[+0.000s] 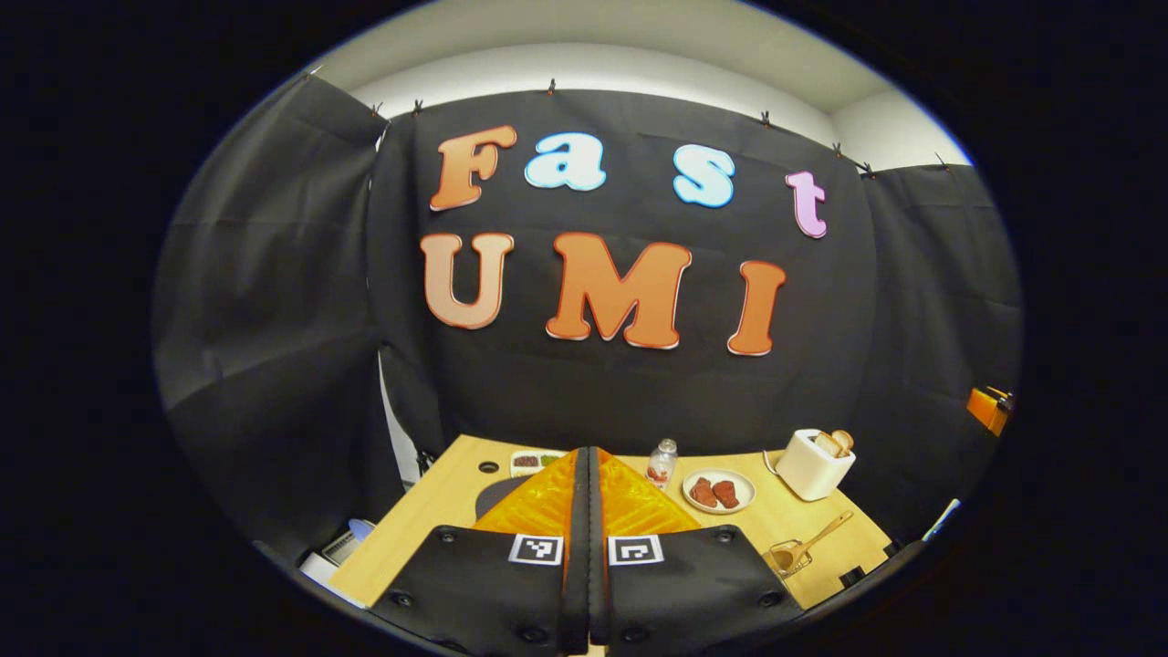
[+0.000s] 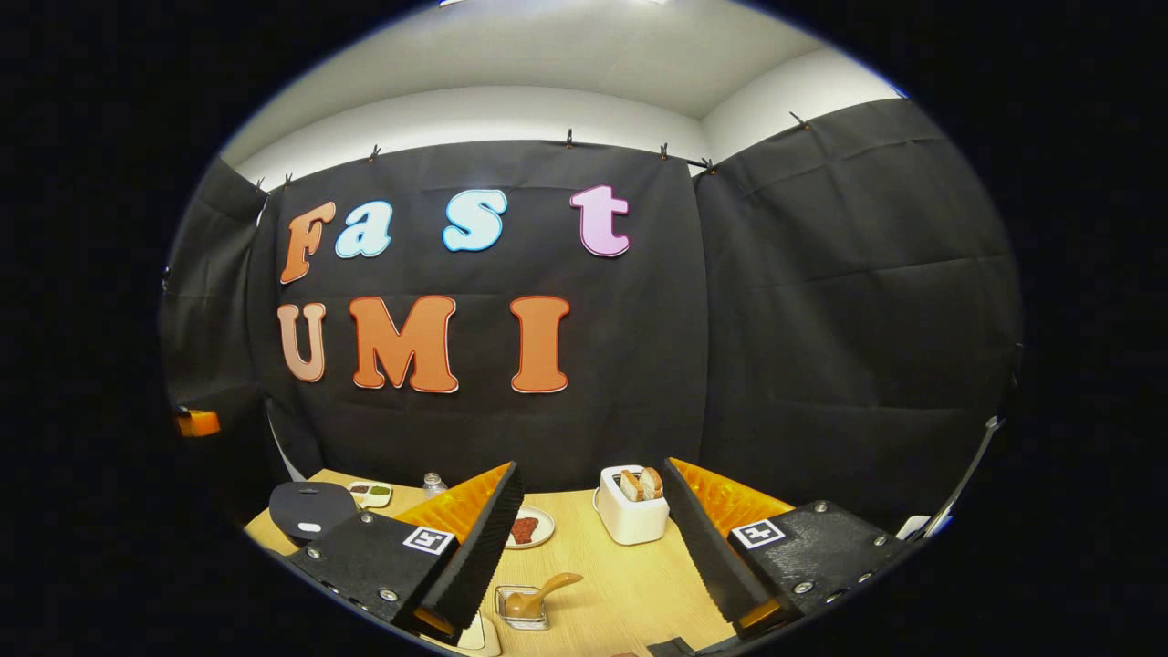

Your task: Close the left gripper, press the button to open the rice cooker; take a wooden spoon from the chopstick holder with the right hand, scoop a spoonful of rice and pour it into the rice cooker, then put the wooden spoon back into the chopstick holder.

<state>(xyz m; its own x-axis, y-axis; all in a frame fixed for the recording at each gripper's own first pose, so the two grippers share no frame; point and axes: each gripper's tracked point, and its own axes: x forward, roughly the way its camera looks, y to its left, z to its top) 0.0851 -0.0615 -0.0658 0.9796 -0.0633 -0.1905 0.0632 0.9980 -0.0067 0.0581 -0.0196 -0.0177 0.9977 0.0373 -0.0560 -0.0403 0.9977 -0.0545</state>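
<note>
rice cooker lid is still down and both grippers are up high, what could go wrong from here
1. The left gripper is shut as the button press needs, but its fingers hide much of the rice cooker, so the press may miss.
2. The wooden spoon leans tilted in its small clear holder; the open right gripper could tip it.
3. The toaster stands close behind.

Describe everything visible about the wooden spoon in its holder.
The light-brown wooden spoon sits bowl-down in a small clear square holder on the pale wooden table. Its rounded bowl rests inside the holder; the slim handle leans out over the rim, tilting up to the right. In the left gripper view it leans the same way. Neither gripper touches it.
</note>
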